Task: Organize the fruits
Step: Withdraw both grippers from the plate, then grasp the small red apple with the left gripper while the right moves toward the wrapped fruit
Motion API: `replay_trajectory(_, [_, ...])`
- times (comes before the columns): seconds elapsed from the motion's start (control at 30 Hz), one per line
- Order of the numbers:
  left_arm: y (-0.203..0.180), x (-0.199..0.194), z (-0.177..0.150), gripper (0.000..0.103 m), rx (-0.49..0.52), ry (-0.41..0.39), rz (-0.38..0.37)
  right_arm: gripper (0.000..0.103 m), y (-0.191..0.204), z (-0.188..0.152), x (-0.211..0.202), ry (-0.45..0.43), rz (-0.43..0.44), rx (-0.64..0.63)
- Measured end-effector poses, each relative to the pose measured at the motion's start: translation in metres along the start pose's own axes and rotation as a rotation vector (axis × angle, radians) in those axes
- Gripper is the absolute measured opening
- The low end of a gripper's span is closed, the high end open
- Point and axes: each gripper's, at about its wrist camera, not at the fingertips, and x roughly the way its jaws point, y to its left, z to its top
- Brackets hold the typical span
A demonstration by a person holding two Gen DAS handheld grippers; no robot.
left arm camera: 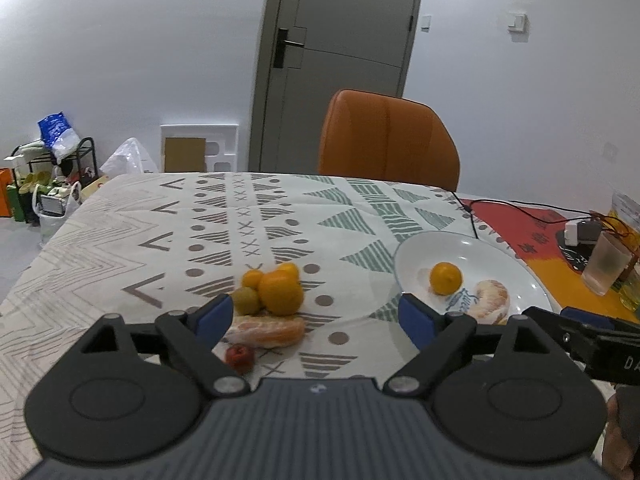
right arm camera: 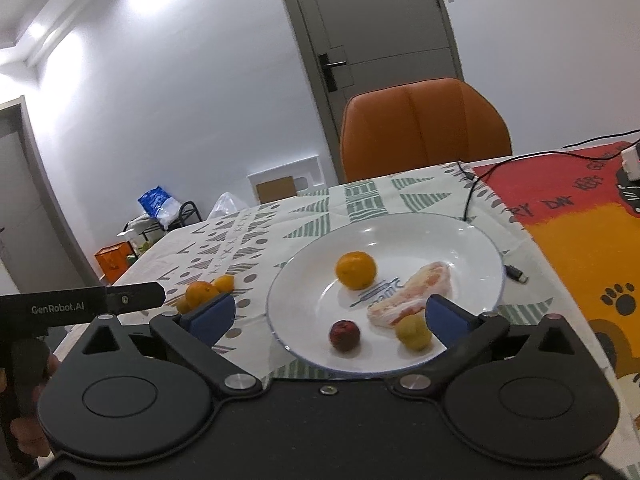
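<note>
Table (left arm camera: 120,232) under patterned cloth fills lower half of both views; orange chair (left arm camera: 388,140) behind, centre frame.

White plate (right arm camera: 460,240), centre of right view, holds orange (right arm camera: 356,270), peeled segment (right arm camera: 416,292), red fruit (right arm camera: 344,335), yellow-green fruit (right arm camera: 414,332).

Pile on cloth (left arm camera: 272,304), left of centre in left view: oranges, green fruit, peeled piece, small red fruit, touching.

Left gripper (left arm camera: 316,316): tongs wide apart, empty, low over cloth beside pile.

Right gripper (right arm camera: 330,316): tongs wide apart, empty, over plate's near rim.
</note>
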Motion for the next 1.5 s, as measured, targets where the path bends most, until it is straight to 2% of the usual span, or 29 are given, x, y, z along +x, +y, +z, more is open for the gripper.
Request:
replay_trajectory(0.4, [0.026, -0.007, -0.002, 0.088, -0.03, -0.018, 0.049, 0.103, 0.026, -0.003, 0.01, 0.028, 0.053, -0.039])
replay_trajectory(0.8, [0.045, 0.0, -0.015, 0.086, -0.048, 0.004, 0.049, 0.103, 0.044, -0.004, 0.025, 0.054, 0.063, -0.078])
replay_trajectory(0.9, [0.047, 0.004, -0.018, 0.082, -0.051, 0.015, 0.043, 0.103, 0.047, -0.003, 0.029, 0.056, 0.06, -0.081])
replay_trajectory(1.17, [0.055, 0.016, -0.024, 0.065, -0.069, 0.048, 0.021, 0.103, 0.056, -0.003, 0.039, 0.072, 0.083, -0.103])
replay_trajectory(1.37, [0.06, 0.027, -0.027, 0.055, -0.08, 0.069, 0.001, 0.101, 0.064, -0.001, 0.049, 0.098, 0.097, -0.124])
replay_trajectory(1.5, [0.064, 0.035, -0.028, 0.053, -0.094, 0.081, -0.007, 0.1, 0.068, -0.001, 0.055, 0.111, 0.096, -0.138])
